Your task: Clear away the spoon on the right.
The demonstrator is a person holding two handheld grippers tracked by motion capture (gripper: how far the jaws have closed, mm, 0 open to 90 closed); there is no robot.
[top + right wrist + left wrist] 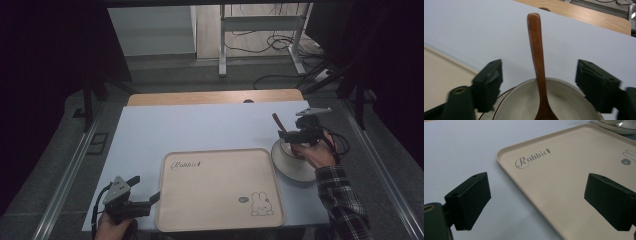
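While the right gripper (296, 135) hangs over the bowl (290, 162) at the desk's (200, 125) right side, its fingers (489, 82) stand spread either side of the wooden spoon (537, 55) and touch nothing — the handle rises free between them. That spoon sits with its scoop down in the bowl and its handle leaning out over the far rim, pointing away across the desk. The bowl stands on a plate (295, 172) just beside the right edge of the tray (220, 190), apart from it or barely touching; I cannot tell which.

Nothing lies on the tray yet. By my reading the job is moving the crockery onto it, and that work is at its very start: the spoon is lined up but not gripped, and bowl and plate are both off the tray. Closing on the handle comes first, then the lift and the carry.

At the near left corner the left gripper (131, 197) waits low — its fingers (470, 200) wide apart, pointing at the tray's left rim and holding nothing.
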